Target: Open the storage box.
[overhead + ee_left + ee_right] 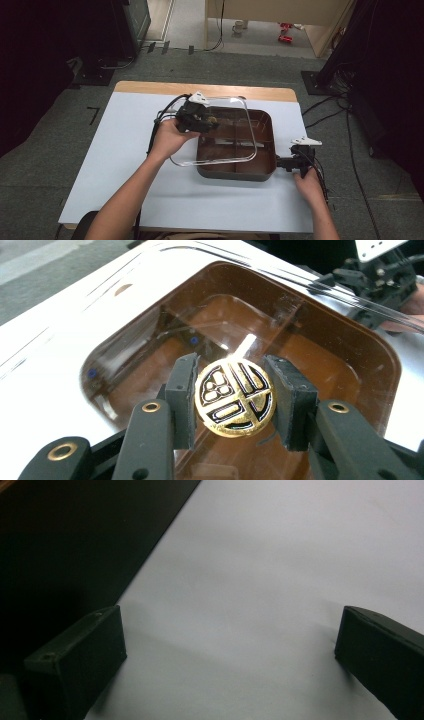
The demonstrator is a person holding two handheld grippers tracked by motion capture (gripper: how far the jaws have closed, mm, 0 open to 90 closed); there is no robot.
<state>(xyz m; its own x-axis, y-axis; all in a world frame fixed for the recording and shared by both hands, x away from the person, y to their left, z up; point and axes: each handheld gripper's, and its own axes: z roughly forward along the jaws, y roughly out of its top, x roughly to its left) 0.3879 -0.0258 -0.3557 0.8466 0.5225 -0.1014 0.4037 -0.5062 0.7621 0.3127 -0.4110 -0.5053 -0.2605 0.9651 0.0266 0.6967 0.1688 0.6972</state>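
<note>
A square brown pan (264, 121) stands on the white table (125, 165). A clear glass lid (227, 150) lies shifted left over the pan, and its left edge hangs past the pan's wall. My left gripper (202, 119) is shut on the lid's round gold knob (232, 390), with one black pad on each side of it (234, 399). The pan's brown inside (325, 355) shows through the glass. My right gripper (296, 161) sits low at the pan's right side. Its jaws (227, 670) stand wide open over bare table, next to the pan's dark wall (75, 540).
The table's wooden far edge (200, 89) shows behind the pan. Cables (330, 107) run over the grey floor to the right. Dark equipment stands at both sides of the room. Bare table lies left of the pan and in front of it.
</note>
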